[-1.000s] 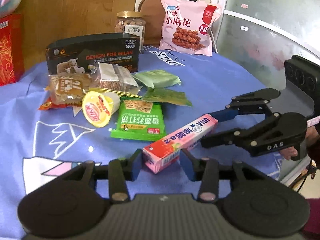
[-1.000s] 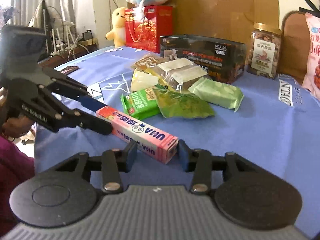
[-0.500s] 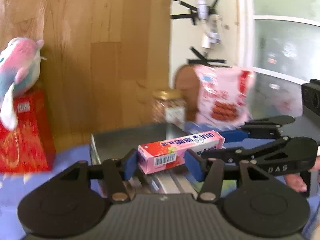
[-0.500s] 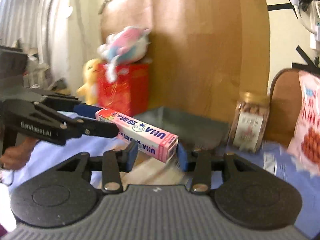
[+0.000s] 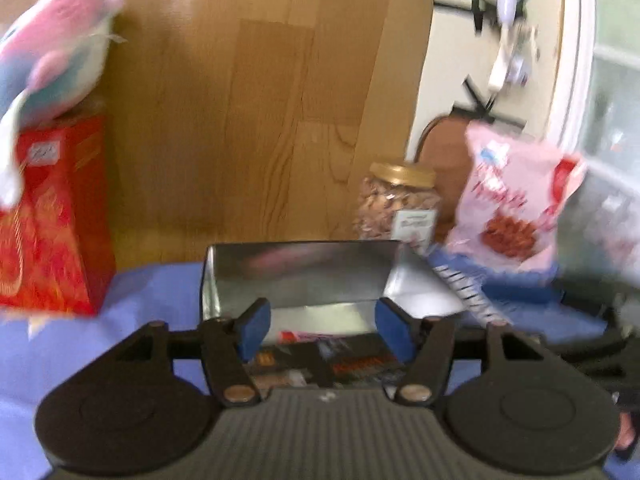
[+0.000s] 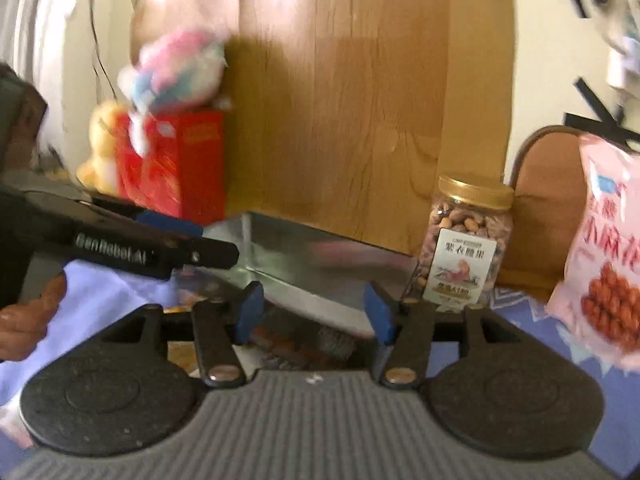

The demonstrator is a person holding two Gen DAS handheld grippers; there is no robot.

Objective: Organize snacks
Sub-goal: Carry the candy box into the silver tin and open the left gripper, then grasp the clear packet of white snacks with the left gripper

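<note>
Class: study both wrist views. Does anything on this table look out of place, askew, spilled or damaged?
Nothing stands out. The nut jar stands upright and capped, the pink bag leans unopened, and the open box sits square on the cloth. Blur hides fine detail.

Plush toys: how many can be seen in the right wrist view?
2. A pink and blue plush toy sits on top of the red box. A yellow plush toy stands to the left of that box. Others may be hidden behind the box.
</note>
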